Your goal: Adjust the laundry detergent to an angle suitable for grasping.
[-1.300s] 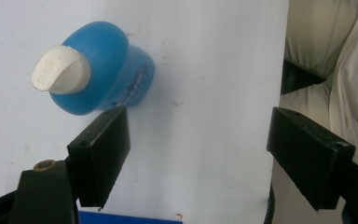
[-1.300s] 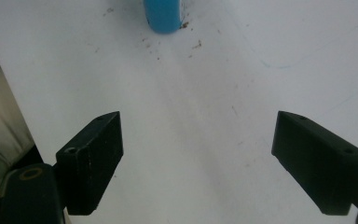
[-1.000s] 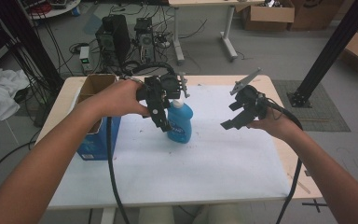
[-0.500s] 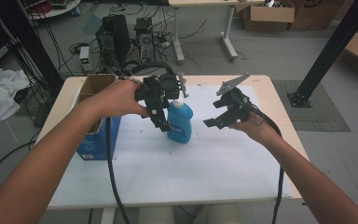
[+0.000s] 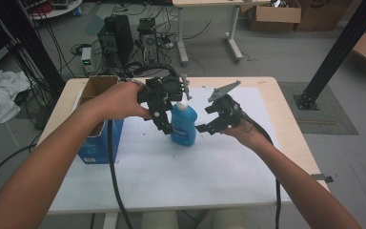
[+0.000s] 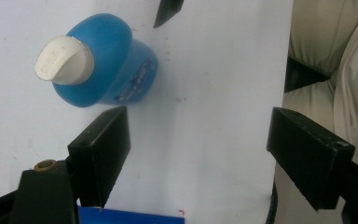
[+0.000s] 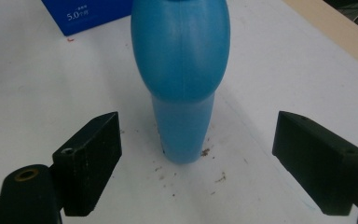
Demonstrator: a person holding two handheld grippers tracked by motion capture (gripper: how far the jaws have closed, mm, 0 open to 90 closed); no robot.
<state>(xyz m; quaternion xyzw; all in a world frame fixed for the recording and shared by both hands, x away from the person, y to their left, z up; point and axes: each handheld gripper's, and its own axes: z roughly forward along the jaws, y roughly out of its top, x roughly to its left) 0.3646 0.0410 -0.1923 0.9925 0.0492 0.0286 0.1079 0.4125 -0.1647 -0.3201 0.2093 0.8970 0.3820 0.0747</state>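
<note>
Blue bottle (image 5: 183,125) with a white cap (image 5: 183,104) stands upright on the white sheet (image 5: 171,167) covering the table (image 5: 286,119), about mid-table, slightly toward the far edge.

Left hand-held gripper (image 5: 164,125) hangs just above and to the left of the bottle, pointing down, jaws released and wide apart. In the left gripper view the left hand-held gripper (image 6: 200,144) looks down on the bottle (image 6: 107,65) from above; the white cap (image 6: 63,60) sits up-left of the left jaw, the bottle lies outside the gap, not touched. Nothing between the jaws but white sheet.

Right hand-held gripper (image 5: 207,119) sits just right of the bottle at body height, jaws released, close but apart from it. In the right gripper view the right hand-held gripper (image 7: 196,154) faces the bottle (image 7: 182,79) head-on; bottle stands centred ahead between the two jaws, beyond their tips, with clear gaps on both sides. Small dark crumbs (image 7: 205,151) on the sheet by the bottle's base.

Blue carton (image 5: 97,143) with an open cardboard-coloured top stands at the table's left edge, well left of the bottle, under the left forearm. Its blue side (image 7: 86,14) shows behind the bottle in the right gripper view.
</note>
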